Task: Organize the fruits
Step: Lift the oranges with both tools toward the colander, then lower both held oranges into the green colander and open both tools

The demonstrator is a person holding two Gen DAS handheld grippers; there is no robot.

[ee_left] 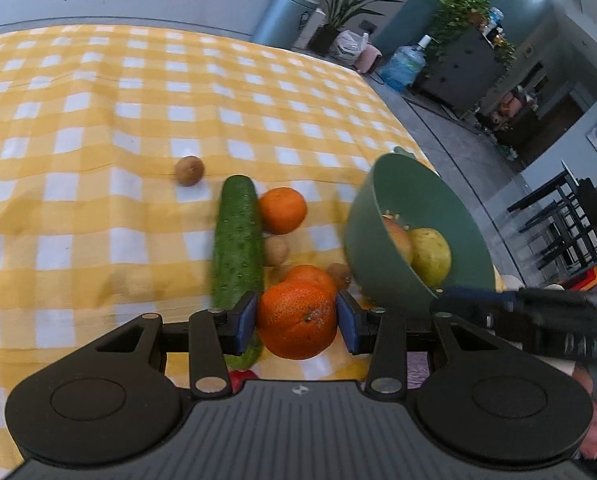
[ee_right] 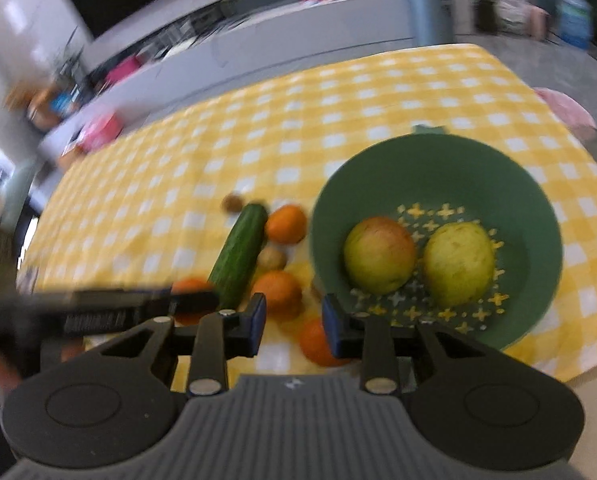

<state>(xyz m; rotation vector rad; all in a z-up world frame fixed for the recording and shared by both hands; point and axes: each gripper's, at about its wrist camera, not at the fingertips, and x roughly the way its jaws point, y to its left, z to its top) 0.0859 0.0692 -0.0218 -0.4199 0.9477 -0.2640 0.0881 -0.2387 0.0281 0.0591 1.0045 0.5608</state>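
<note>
Covering the table (ee_left: pixel 14 360): yellow-checked cloth (ee_left: pixel 98 120).

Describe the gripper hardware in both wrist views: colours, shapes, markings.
Both match. The left gripper and the right gripper have black linkage arms with silver pivot pins and blue pads on the fingers. Each body is dark grey, ribbed in the middle with a small white emblem, flanked by two round black housings with raised discs. No cables or sleeves show.
</note>
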